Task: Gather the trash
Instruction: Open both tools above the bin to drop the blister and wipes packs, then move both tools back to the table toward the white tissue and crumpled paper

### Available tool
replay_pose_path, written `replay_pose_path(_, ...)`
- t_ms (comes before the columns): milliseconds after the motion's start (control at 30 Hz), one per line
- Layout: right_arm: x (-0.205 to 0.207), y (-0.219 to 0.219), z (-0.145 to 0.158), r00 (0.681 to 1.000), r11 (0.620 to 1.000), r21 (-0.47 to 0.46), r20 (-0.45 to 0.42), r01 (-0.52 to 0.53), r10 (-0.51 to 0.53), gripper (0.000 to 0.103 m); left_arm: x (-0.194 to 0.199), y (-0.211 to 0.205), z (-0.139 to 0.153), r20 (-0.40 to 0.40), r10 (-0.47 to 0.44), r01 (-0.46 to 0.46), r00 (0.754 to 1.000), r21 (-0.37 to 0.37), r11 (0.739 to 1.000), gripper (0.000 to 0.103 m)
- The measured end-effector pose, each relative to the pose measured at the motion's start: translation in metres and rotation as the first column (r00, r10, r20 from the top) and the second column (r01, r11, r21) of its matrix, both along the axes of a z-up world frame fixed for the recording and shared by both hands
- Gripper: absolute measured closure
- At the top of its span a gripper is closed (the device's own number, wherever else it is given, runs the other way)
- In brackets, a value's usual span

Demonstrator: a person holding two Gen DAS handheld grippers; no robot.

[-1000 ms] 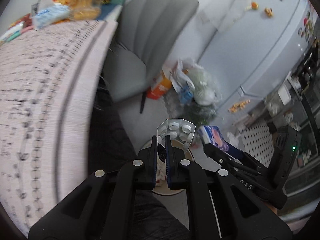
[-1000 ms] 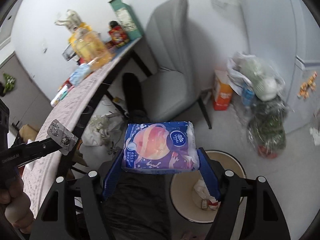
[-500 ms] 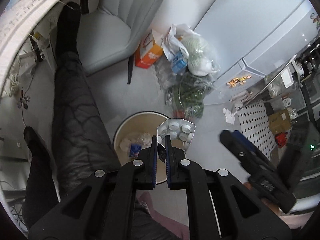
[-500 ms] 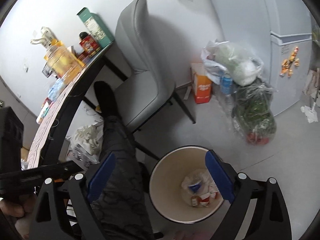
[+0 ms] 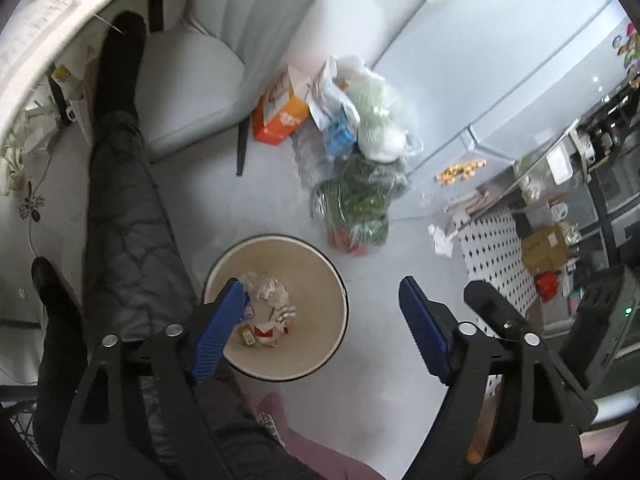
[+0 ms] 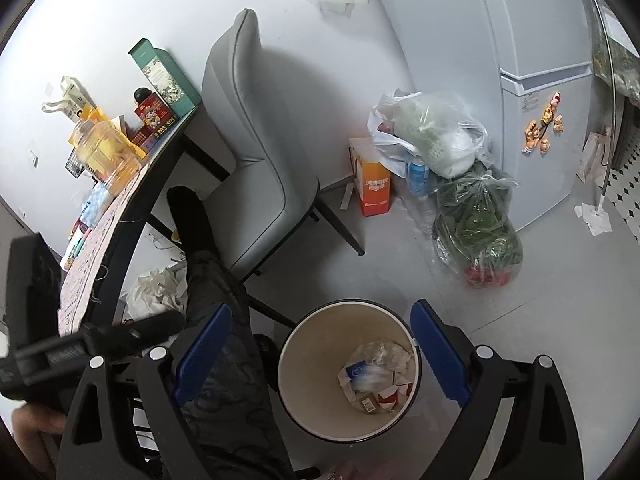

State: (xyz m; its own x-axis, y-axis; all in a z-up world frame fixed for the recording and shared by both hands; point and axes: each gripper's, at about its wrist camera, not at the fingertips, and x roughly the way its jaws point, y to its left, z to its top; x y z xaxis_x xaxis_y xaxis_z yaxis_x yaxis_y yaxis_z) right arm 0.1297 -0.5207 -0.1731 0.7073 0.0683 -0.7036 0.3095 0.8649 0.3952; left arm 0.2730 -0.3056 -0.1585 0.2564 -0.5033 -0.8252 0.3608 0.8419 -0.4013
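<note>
A cream trash bin (image 5: 320, 260) stands on the grey floor with crumpled paper and wrappers (image 5: 270, 300) inside. My left gripper (image 5: 320, 282) hovers over it, its jaws opening, with nothing between the blue pads. In the right wrist view the bin (image 6: 304, 364) sits below my right gripper (image 6: 322, 307), which is open and holds nothing. A purple-and-white tissue packet (image 6: 362, 372) lies among the trash at the bottom. The left gripper's black body (image 6: 100, 340) shows at the left of that view.
A person's legs in dark trousers (image 5: 128, 216) stretch beside the bin. Behind it stand a grey chair (image 6: 256, 152), an orange carton (image 6: 374, 192) and plastic bags of greens (image 6: 476, 228). A fridge (image 6: 520, 120) is at the right and a cluttered table (image 6: 120, 184) at the left.
My left gripper was shut on a blister pack of pills and now stands open without it. The right gripper let go of the tissue packet, which now lies in the bin.
</note>
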Motion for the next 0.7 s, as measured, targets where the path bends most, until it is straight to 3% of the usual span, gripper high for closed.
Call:
replay_pose_path(267,0.005,0.041,0.032,0.997,0.998,-0.035,0.041,-0.059,0.060,0.013,-0.013,0.056,0.052,0.128,0.090,-0.086,0.988,-0.036,0.996,0.006)
replay_pose_path(700,0.009,0.142,0.087,0.968,0.969,-0.107,0.095,-0.223,0.233,0.011,-0.053,0.172,0.114,0.262,0.252,-0.226,0.932,-0.124,0.966,0.006)
